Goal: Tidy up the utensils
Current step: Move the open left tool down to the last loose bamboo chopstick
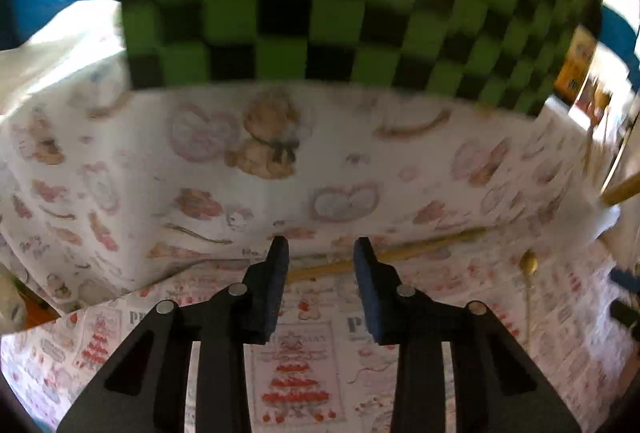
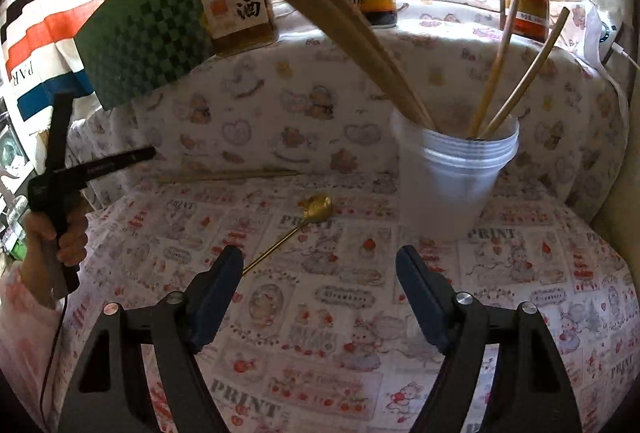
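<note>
Left wrist view: your left tongs [image 1: 320, 253] stood narrowly apart, empty, the loose chopstick [image 1: 384, 255] lying crosswise just beyond on the counter [image 1: 460, 333]; right tongs [image 2: 320, 273] gaped wide, empty.

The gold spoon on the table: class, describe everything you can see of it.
The gold spoon looks like shiny metal, with a small ornate bowl and a long thin handle. It lies flat on the printed tablecloth, bowl pointing toward the wall and handle running toward the right gripper. Nothing holds it; the handle's end is hidden behind a gripper finger.
</note>
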